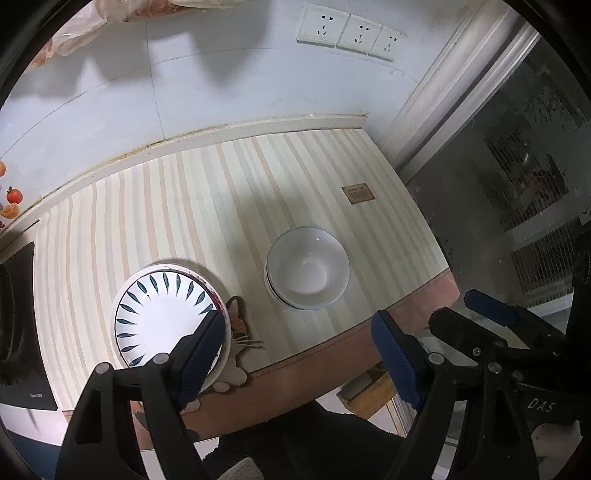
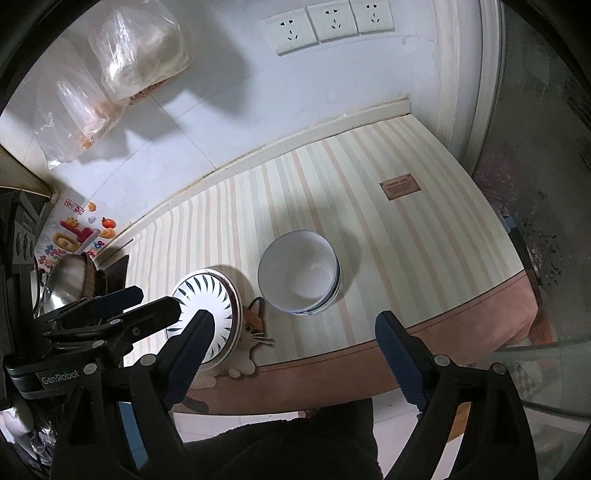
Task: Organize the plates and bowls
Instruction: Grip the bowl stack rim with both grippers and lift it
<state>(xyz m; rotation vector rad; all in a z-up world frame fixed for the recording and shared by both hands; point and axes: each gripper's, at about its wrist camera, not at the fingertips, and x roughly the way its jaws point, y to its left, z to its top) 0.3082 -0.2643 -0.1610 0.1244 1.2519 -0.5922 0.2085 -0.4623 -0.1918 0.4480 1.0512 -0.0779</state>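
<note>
Both the left gripper (image 1: 299, 354) and right gripper (image 2: 295, 354) hang wide open and empty, since the plates (image 1: 162, 317) (stacked) and nested bowls (image 1: 308, 267) sit sorted beyond their fingertips.

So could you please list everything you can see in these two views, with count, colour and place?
plates: a stack, white with dark blue leaf marks, near the front edge of the mat, left of the bowls.
bowls: nested stack, white with dark rims, mid mat, apart from the plates.
striped mat: one, cream and beige, covering the counter.
cat figure: one, orange and white, flat on the mat beside the plates.
brown label: one, at the mat's far right.
wall sockets: three, white, on the wall.
plastic bags: two, clear, hanging on the wall at left.
fruit stickers: several, colourful, low on the wall.
left gripper: black with blue pads, open, empty.
right gripper: same, open, empty.
</note>
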